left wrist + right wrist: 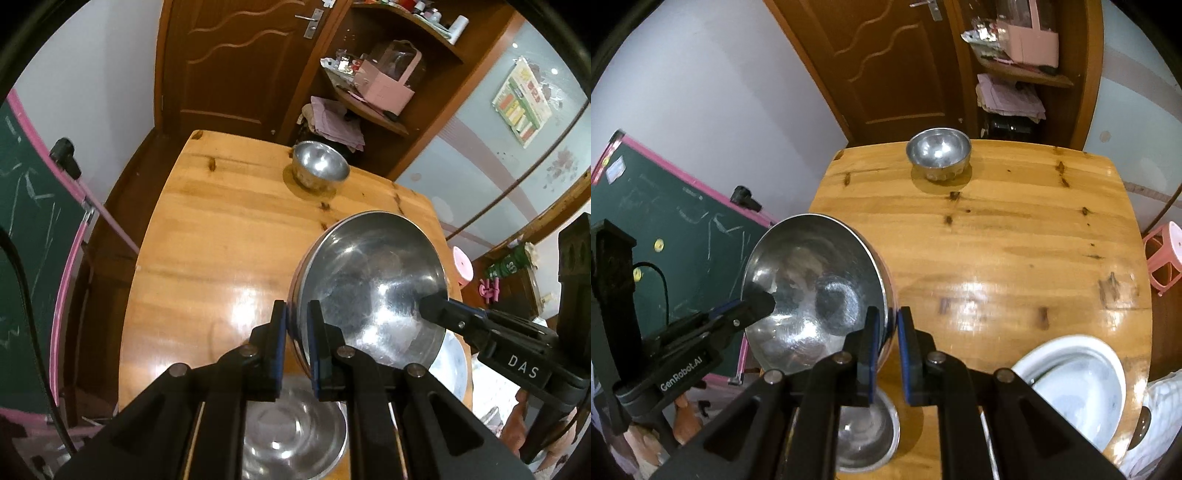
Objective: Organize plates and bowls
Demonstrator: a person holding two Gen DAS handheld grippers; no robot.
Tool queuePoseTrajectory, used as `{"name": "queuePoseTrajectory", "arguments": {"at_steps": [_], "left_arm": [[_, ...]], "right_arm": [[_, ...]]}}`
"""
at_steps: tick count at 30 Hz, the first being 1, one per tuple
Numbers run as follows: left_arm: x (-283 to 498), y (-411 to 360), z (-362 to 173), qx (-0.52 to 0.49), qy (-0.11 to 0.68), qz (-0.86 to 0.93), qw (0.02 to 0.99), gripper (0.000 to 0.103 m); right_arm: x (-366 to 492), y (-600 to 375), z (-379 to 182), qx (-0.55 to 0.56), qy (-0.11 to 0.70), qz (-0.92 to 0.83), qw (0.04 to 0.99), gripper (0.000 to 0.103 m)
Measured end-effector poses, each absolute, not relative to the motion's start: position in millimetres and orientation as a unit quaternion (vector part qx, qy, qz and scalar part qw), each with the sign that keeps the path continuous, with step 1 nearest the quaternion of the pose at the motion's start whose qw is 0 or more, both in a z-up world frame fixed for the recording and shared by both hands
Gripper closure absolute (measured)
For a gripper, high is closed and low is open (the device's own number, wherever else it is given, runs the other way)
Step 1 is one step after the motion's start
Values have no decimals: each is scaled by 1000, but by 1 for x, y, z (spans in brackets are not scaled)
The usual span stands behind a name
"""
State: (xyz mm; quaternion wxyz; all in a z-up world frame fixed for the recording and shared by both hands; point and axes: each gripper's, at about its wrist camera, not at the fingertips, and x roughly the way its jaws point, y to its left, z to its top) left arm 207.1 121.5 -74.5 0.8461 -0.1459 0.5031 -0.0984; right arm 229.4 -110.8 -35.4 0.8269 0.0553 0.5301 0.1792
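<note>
Steel bowls sat nearest of all: one [295, 435] rested on the wooden table [207, 229] directly beneath the grippers. Just above it, a large steel bowl [373, 291] hung tilted in the air, held at opposite sides of its rim. The left gripper [297, 332] was clamped on the rim at one side, and the right gripper [886, 332] was clamped on the rim at the other. Beside these, toward the table's near right edge, stood a white ceramic bowl [1082, 380]. Farther off, near the far edge, a small steel bowl [319, 166] stood upright and alone. Beyond the table were a brown door [236, 62] and cluttered wooden shelves [388, 110].
</note>
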Motion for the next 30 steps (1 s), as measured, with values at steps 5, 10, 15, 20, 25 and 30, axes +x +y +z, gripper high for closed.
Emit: {"name": "queuePoseTrajectory", "arguments": {"at_steps": [5, 10, 15, 20, 25, 30], "left_arm": [[164, 125, -79, -143, 502, -96, 848, 96], [133, 129, -95, -147, 512, -91, 841, 96], [114, 128, -111, -139, 520, -85, 838, 96], [104, 131, -129, -147, 537, -88, 826, 96], [99, 133, -150, -141, 548, -74, 821, 96], [101, 136, -170, -140, 563, -63, 812, 96]], "right_arm": [[187, -107, -43, 46, 521, 185, 832, 93], [160, -102, -62, 30, 531, 189, 826, 93], [140, -102, -75, 30, 539, 191, 820, 93], [131, -100, -91, 30, 554, 195, 809, 93], [128, -92, -121, 27, 583, 198, 787, 93], [129, -84, -144, 23, 605, 196, 772, 93]]}}
